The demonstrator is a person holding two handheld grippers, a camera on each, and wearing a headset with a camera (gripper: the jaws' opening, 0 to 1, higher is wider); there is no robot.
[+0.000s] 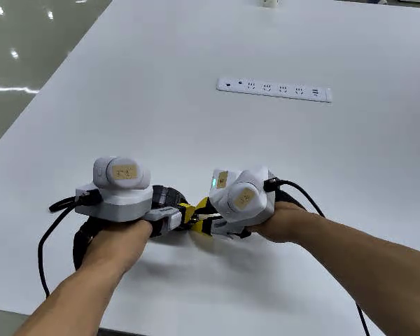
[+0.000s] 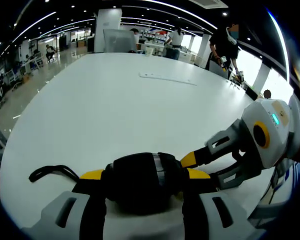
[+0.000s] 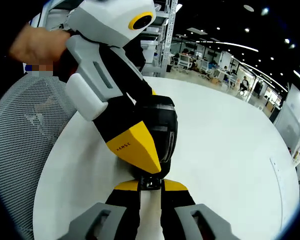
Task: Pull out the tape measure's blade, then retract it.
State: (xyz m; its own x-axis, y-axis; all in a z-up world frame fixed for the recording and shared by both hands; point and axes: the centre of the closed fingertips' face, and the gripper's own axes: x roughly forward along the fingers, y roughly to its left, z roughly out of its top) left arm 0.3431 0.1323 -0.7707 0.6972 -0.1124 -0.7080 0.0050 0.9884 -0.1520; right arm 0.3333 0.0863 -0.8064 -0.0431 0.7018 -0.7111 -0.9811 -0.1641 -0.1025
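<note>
A black round tape measure [image 2: 142,182] sits between my left gripper's yellow fingertips [image 2: 93,175], and the left gripper [image 1: 184,212] is shut on its case. In the head view the case [image 1: 169,197] is low over the white table. My right gripper [image 3: 150,186] comes in from the right and is shut on the small dark tab of the blade, right at the case's mouth [image 3: 159,131]. The two grippers [image 1: 200,224] meet tip to tip. Almost no blade shows between tab and case. The measure's black wrist strap [image 2: 49,172] lies on the table at its left.
The white table [image 1: 196,119] stretches far ahead. A white power strip [image 1: 274,89] lies further back on it. Black cables trail from both grippers toward the near edge. A mesh chair [image 3: 35,130] stands beside the table, and people stand at the far end [image 2: 225,42].
</note>
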